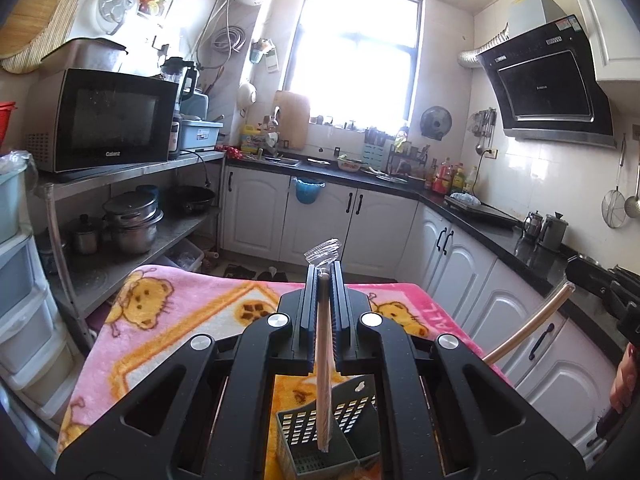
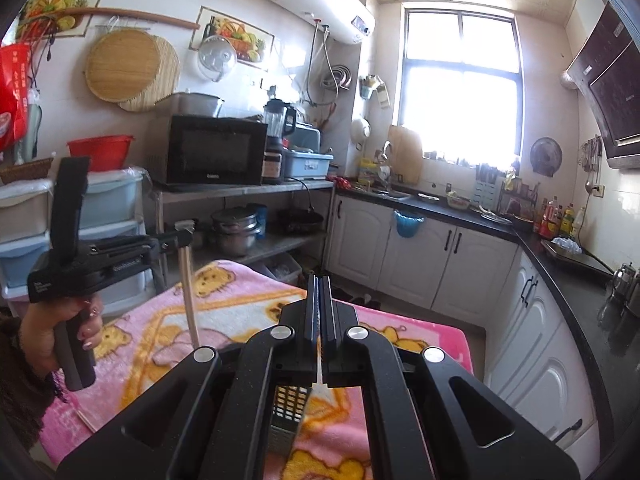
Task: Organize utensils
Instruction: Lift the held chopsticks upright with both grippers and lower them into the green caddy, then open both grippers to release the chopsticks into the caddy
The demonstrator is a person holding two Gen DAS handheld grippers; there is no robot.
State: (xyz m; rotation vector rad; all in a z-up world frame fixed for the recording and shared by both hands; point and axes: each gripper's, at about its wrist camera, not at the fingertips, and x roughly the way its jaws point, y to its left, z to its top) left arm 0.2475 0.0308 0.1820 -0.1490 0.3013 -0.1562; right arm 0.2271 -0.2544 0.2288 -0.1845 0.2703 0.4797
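Observation:
My left gripper [image 1: 324, 276] is shut on a wrapped pair of wooden chopsticks [image 1: 322, 360]. They hang down into a grey slotted utensil basket [image 1: 312, 436] on the pink blanket. In the right wrist view the left gripper [image 2: 184, 236] holds the chopsticks [image 2: 188, 296] upright over the blanket. My right gripper [image 2: 321, 280] is shut on a thin pale utensil [image 2: 320, 376] in a wrapper, above the basket [image 2: 288, 412]. That utensil also shows in the left wrist view [image 1: 528, 324], slanting up toward the right gripper [image 1: 576, 276].
A table under a pink bear-print blanket [image 1: 180, 320] holds the basket. A steel shelf with a microwave [image 1: 104, 120] and pots stands to the left, plastic drawers [image 2: 24, 232] beside it. White cabinets and a dark counter [image 1: 500, 232] run along the back and right.

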